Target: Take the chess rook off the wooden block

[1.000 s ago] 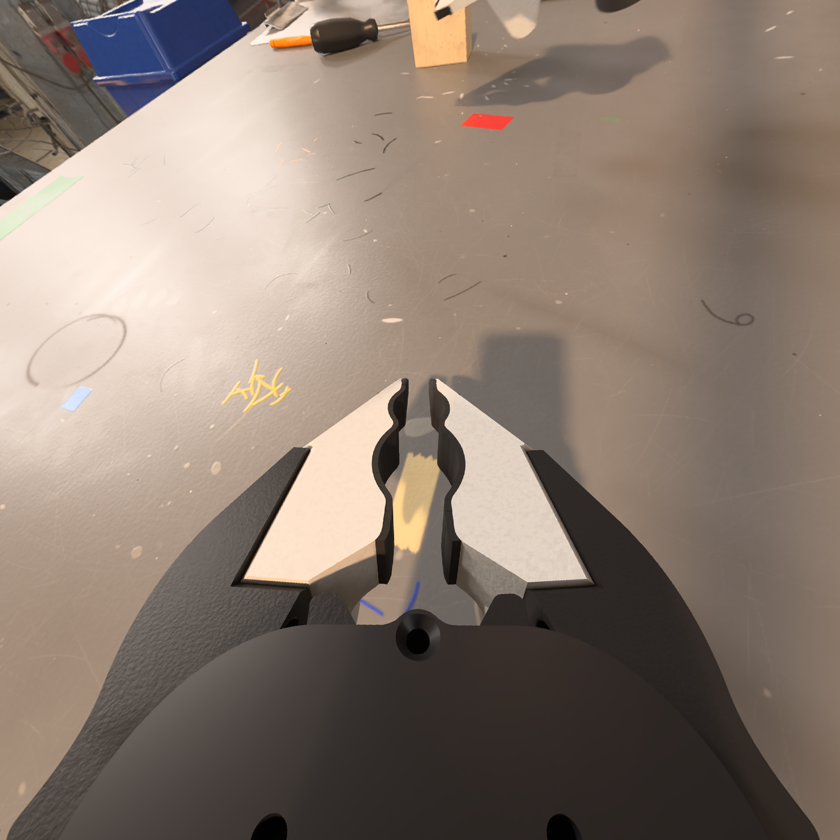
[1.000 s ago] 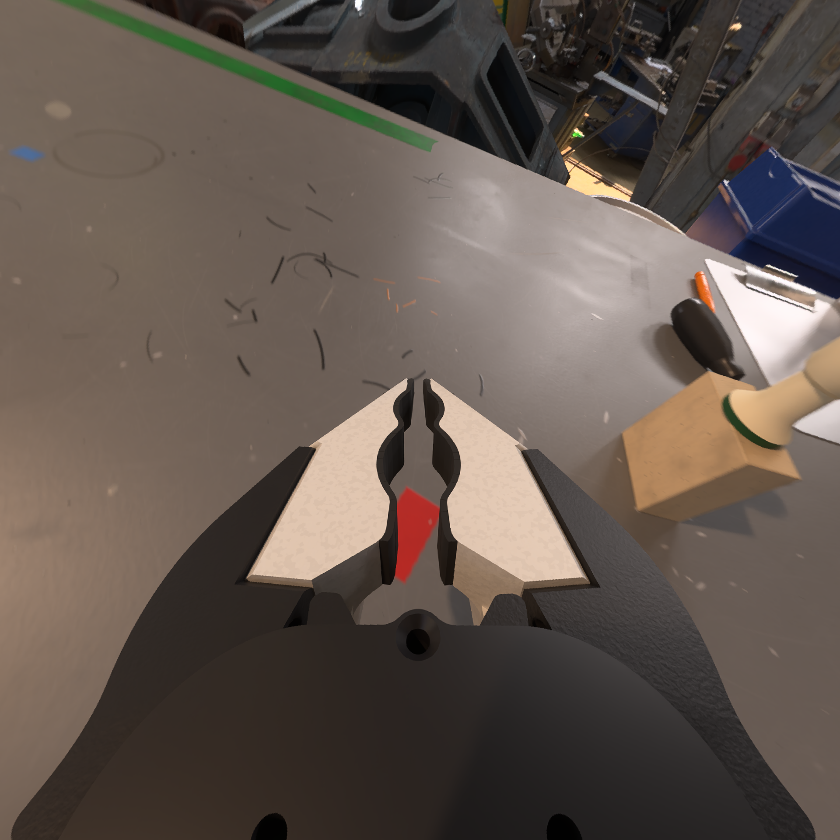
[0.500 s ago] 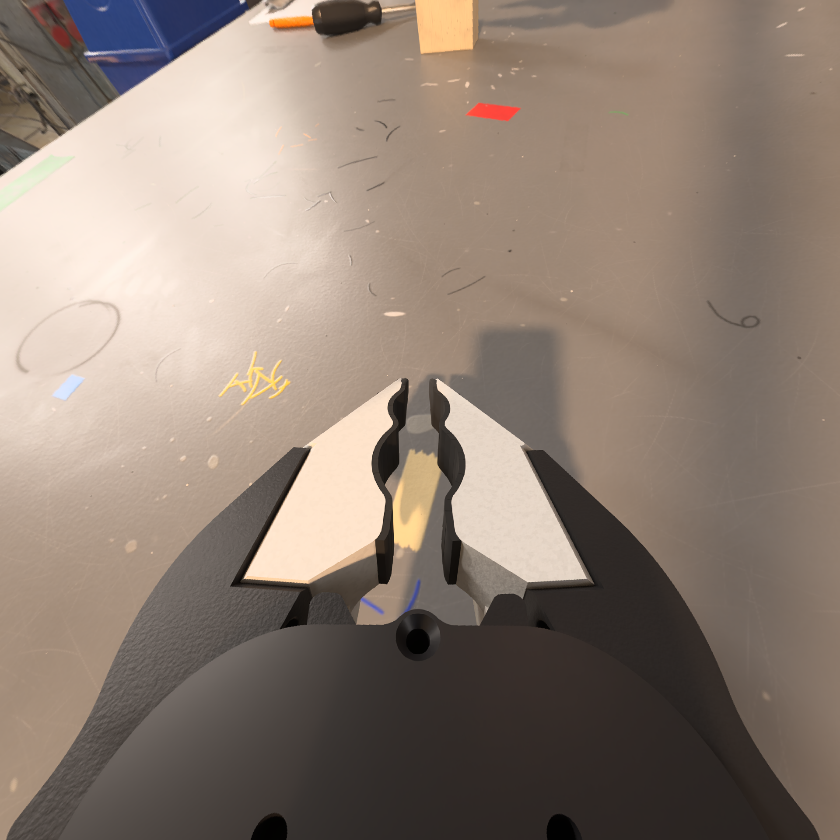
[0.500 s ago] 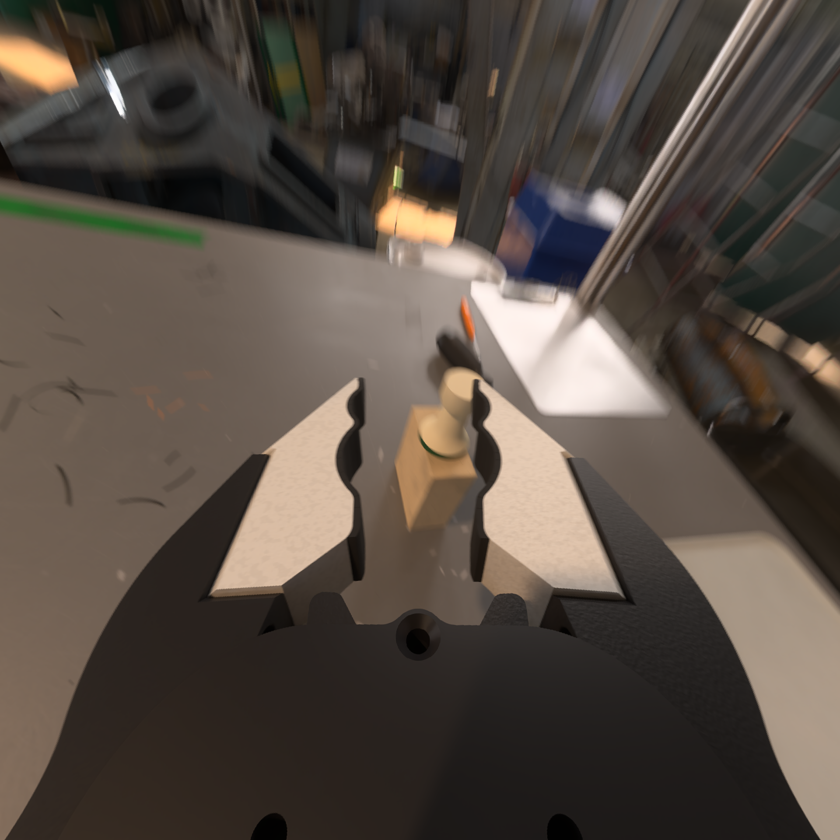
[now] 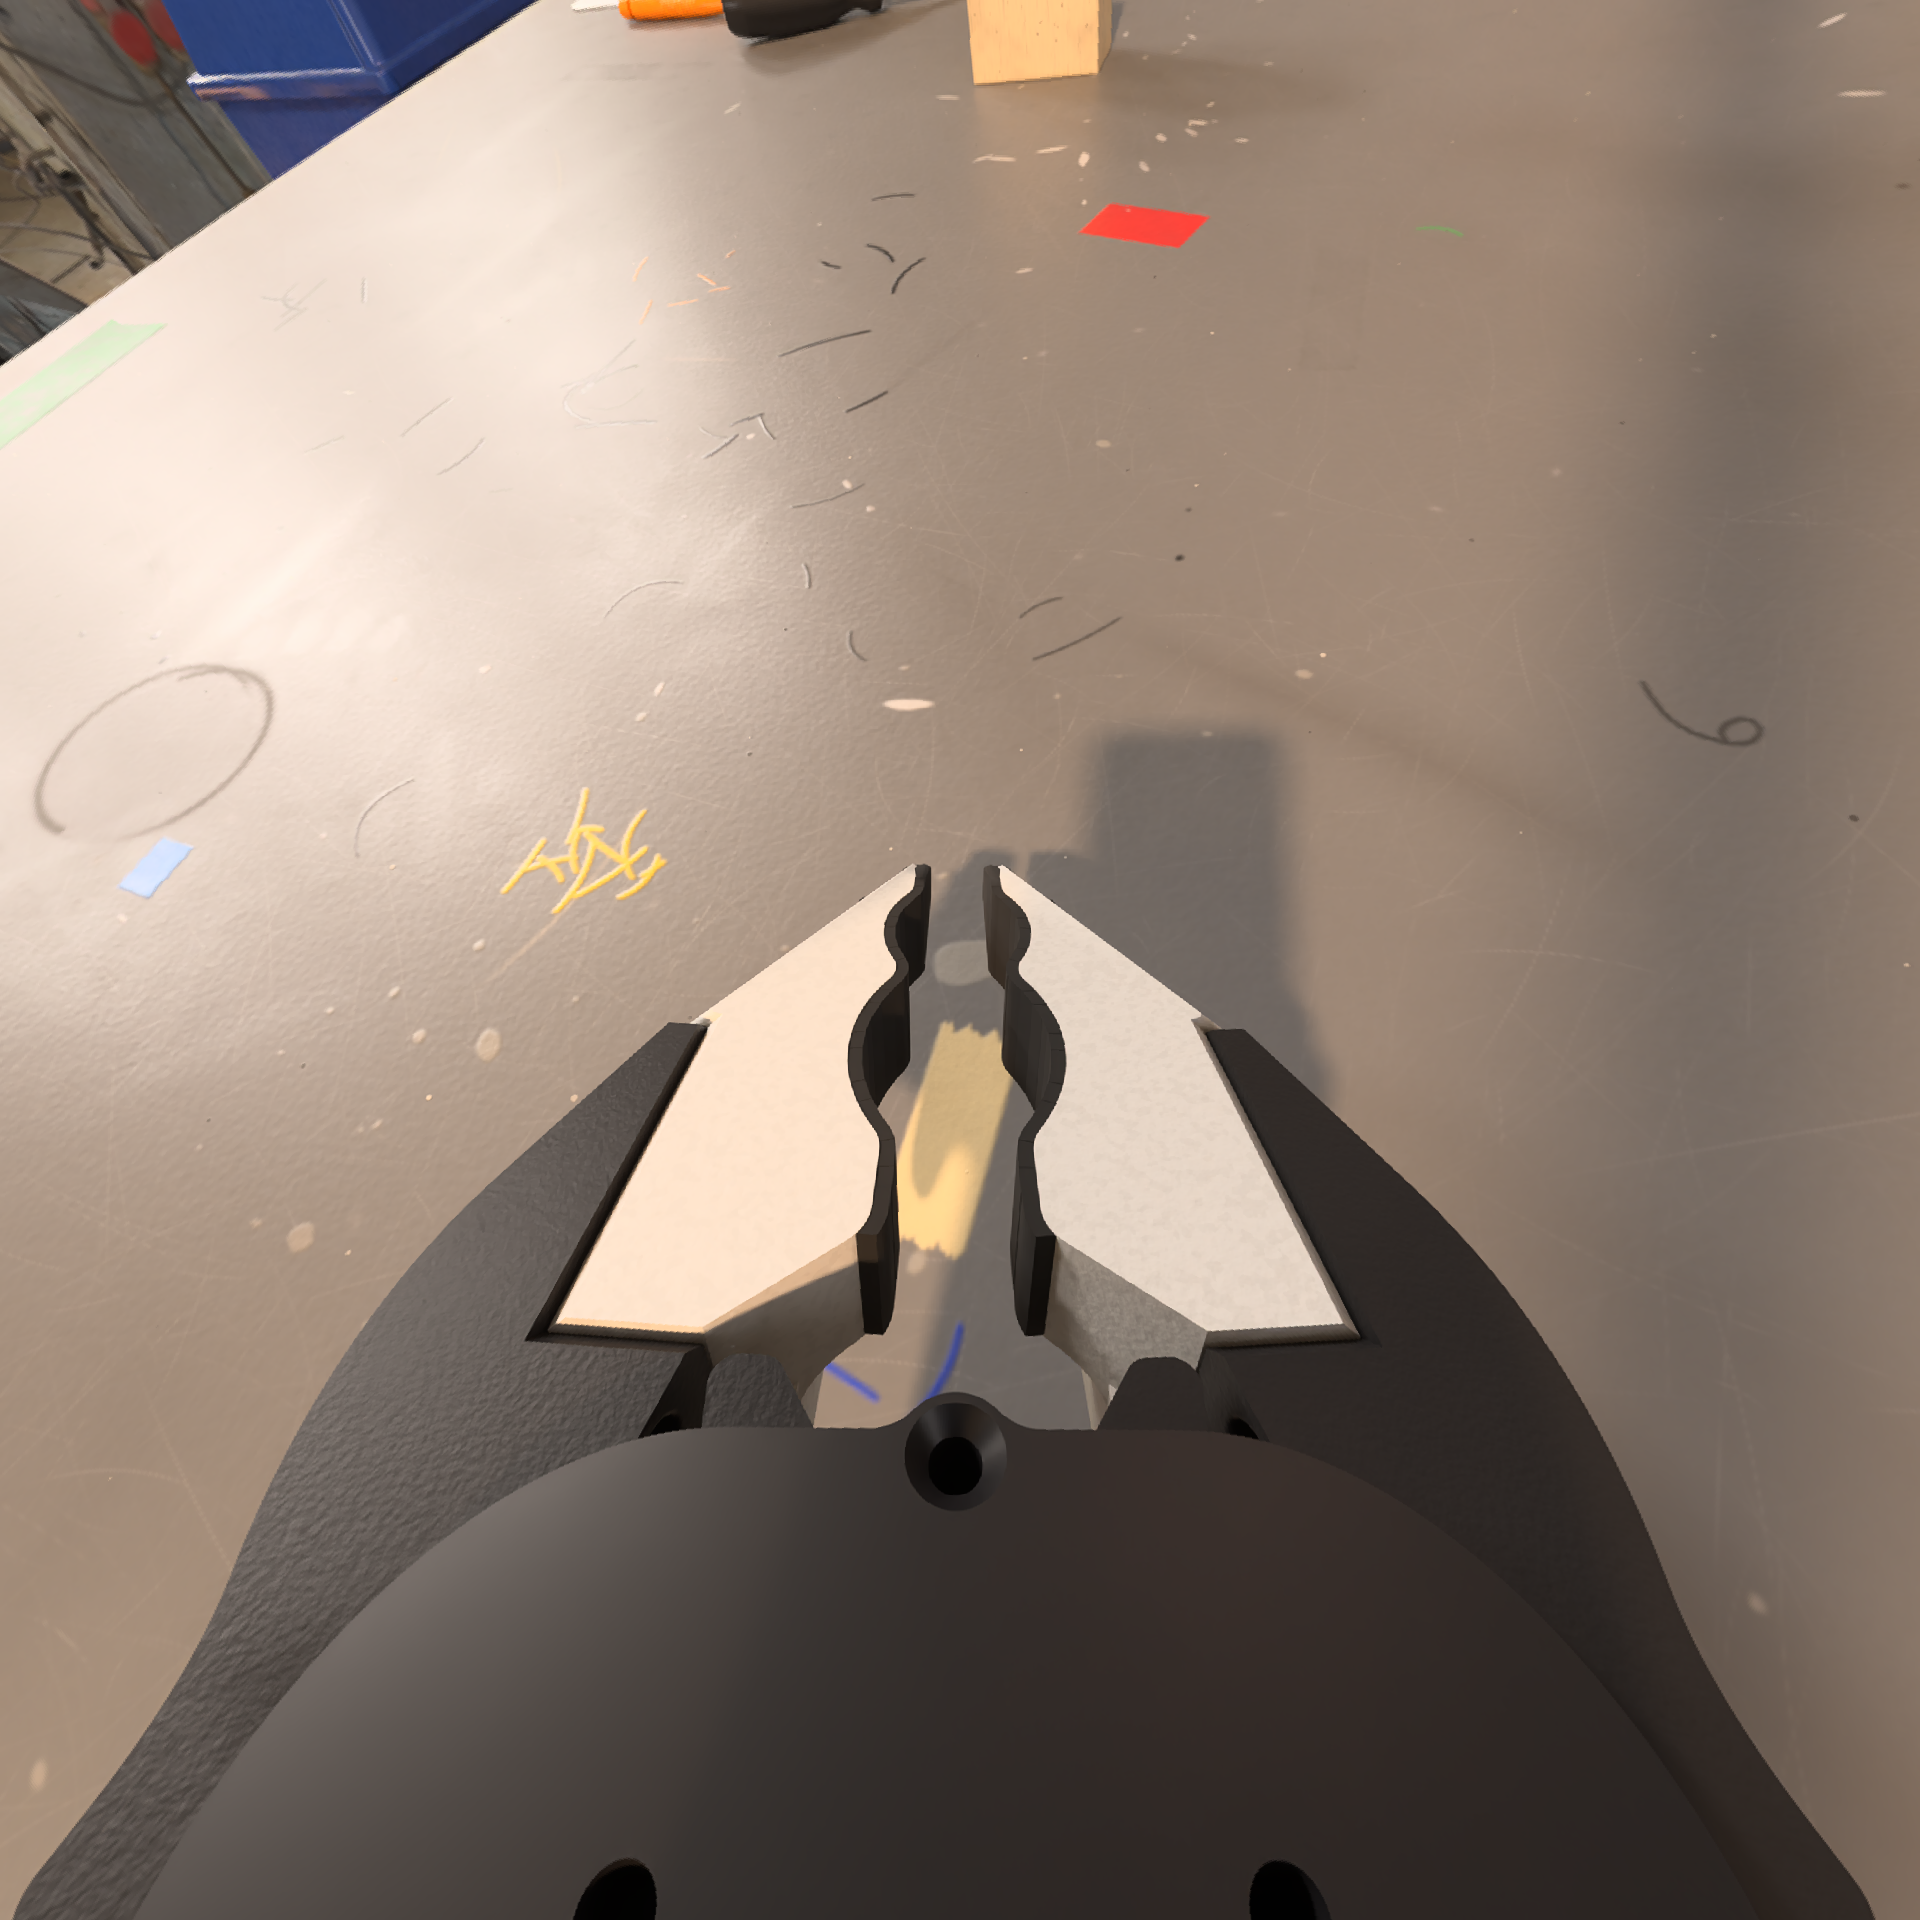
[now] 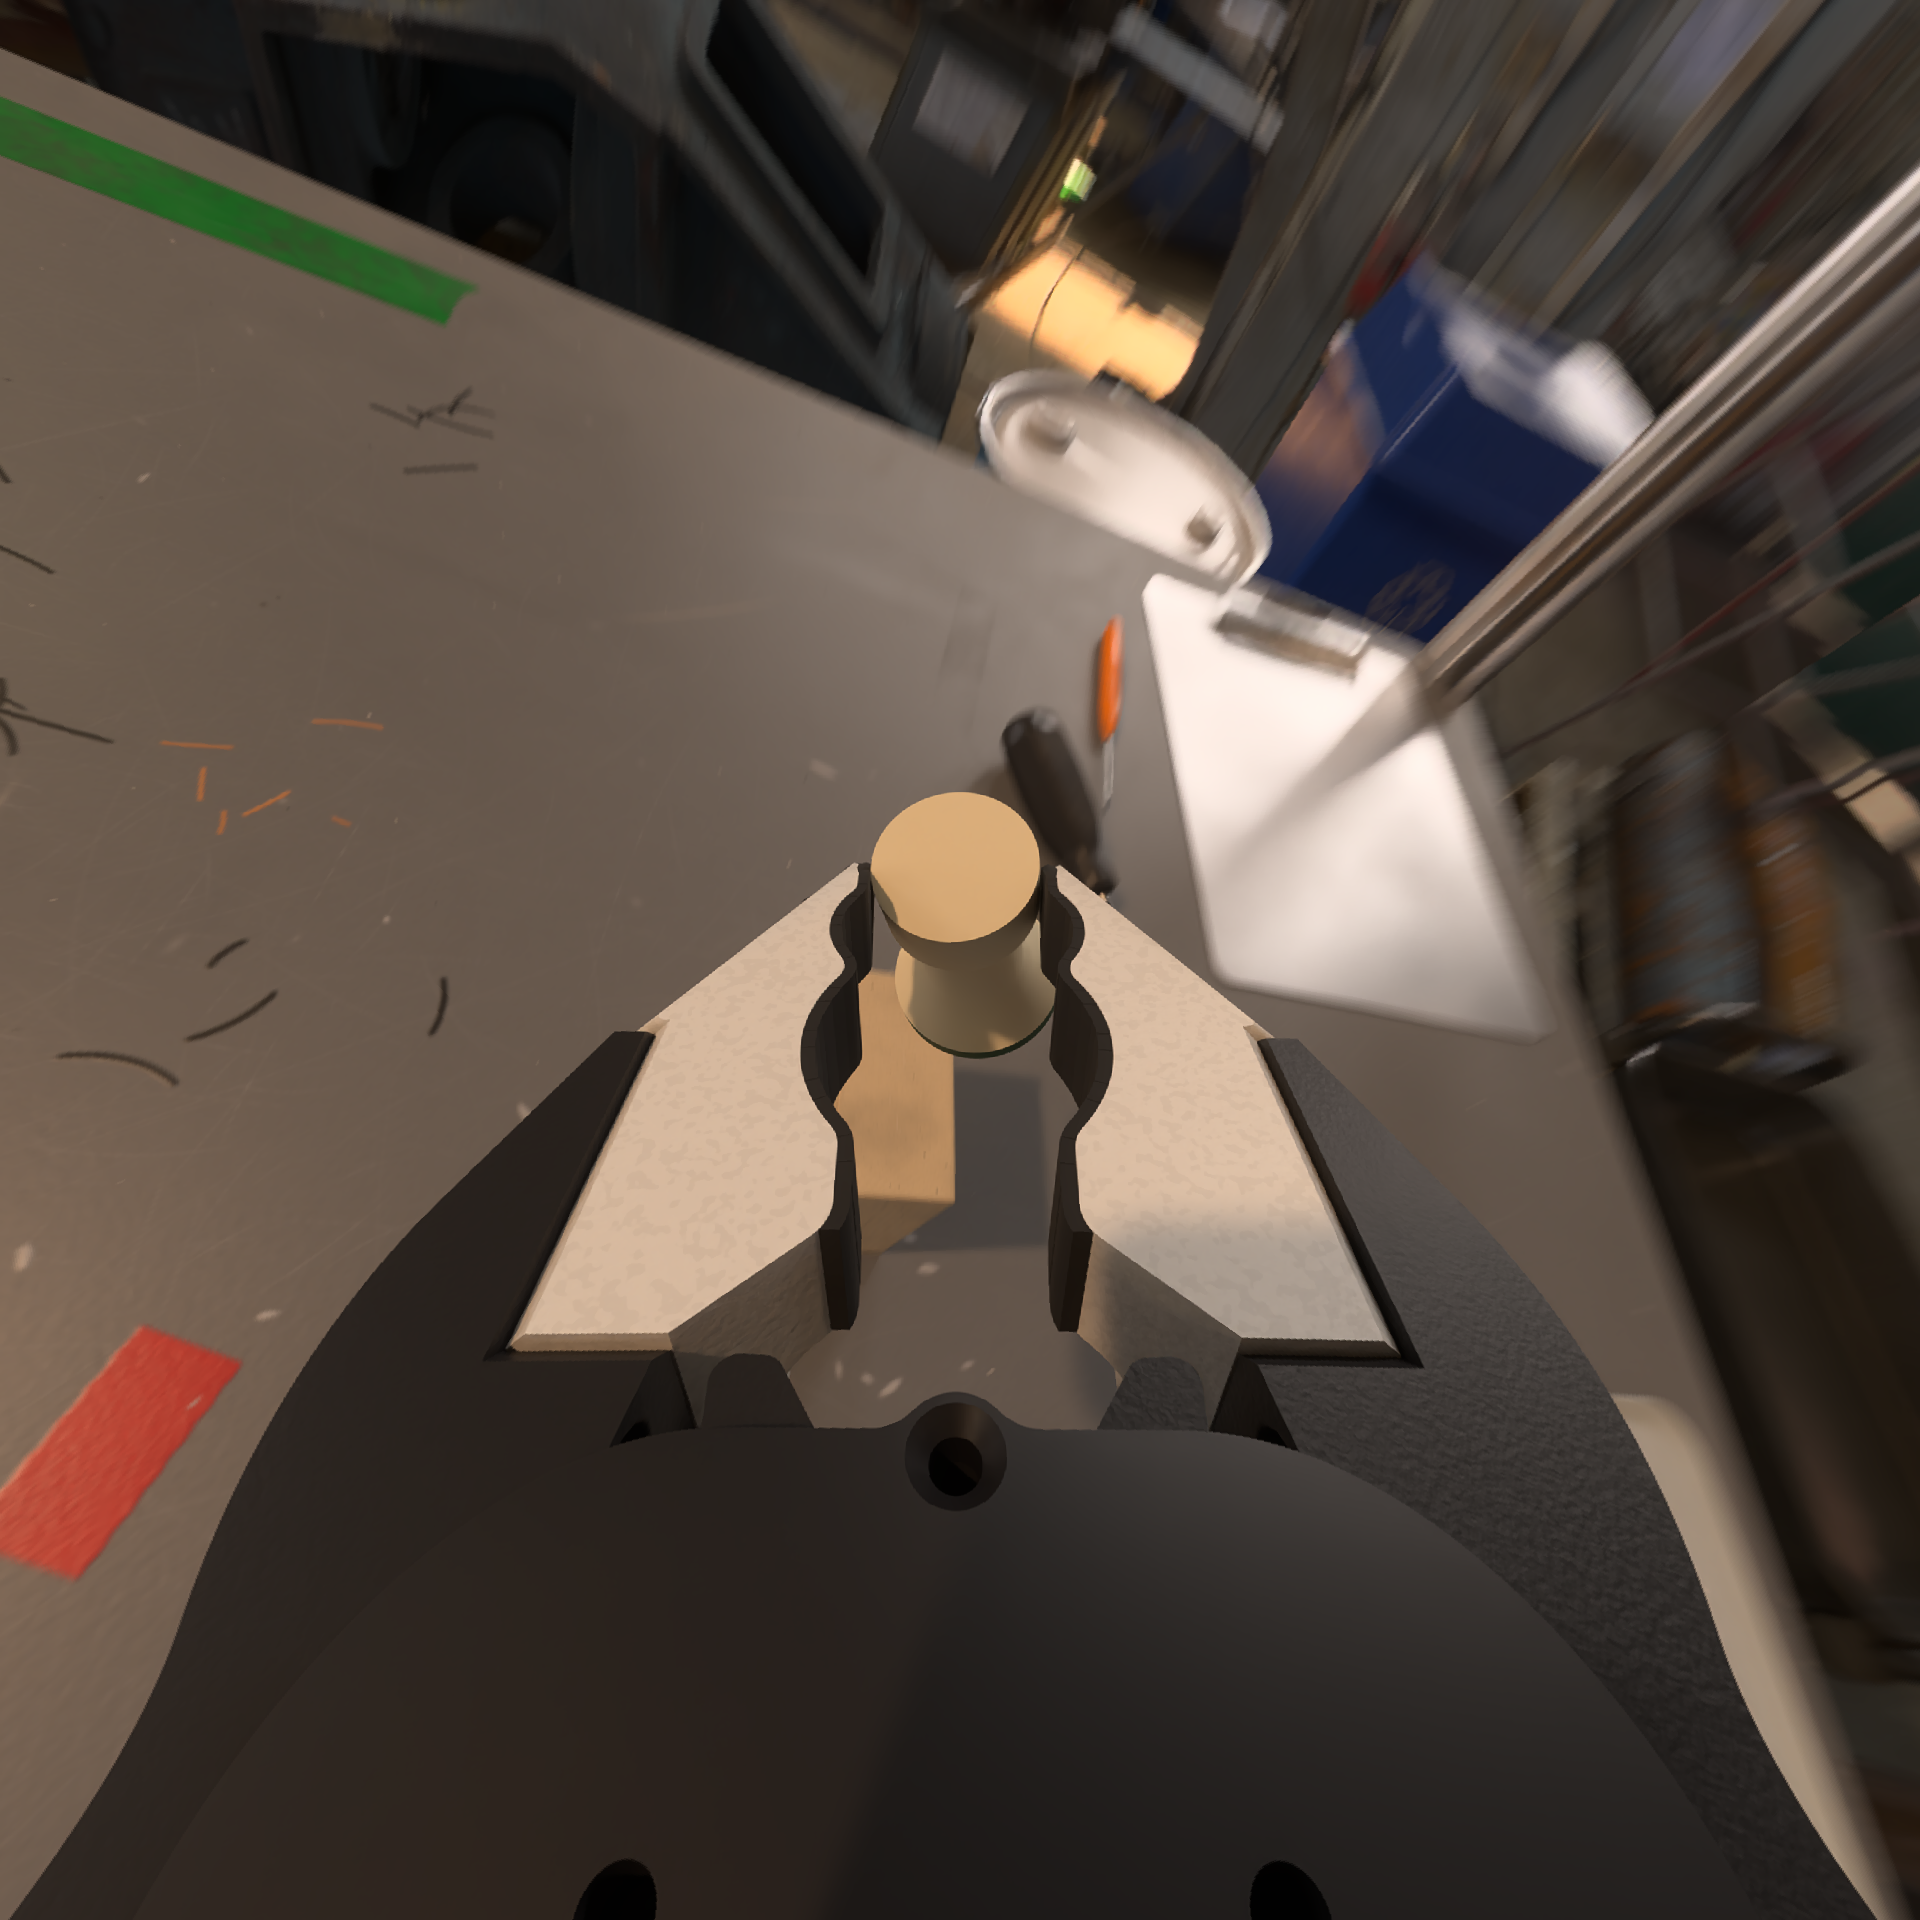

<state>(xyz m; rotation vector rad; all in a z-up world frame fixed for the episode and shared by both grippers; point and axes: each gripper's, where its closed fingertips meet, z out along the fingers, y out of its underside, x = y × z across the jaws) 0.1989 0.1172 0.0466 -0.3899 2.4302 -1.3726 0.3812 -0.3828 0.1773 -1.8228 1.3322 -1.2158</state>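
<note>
A: Which step is this?

B: The grab, I'd say. The right gripper (image 6: 954,883) has its two fingers on either side of the rook (image 6: 961,914), up at the tips. They sit right against its head, but I can't tell if they're pressing it yet.

A: And where is the rook exactly?

B: Above the wooden block (image 6: 902,1107), which shows below it between the fingers. Whether its base is touching the block or already clear, I can't make out from this angle.

A: What does it look like?

B: Pale tan, with a flat round top, a narrower waist and a thin dark green rim at the foot. Smooth and round, so it could twist or slip in a loose hold.

A: Next move?

B: Probably a firm squeeze, then a straight lift away from the block, then set it on the table (image 6: 582,665).

A: The left gripper (image 5: 956,883)?

B: Far off, low over the table, fingers nearly together, holding nothing. The block (image 5: 1034,40) is well ahead of it
</note>
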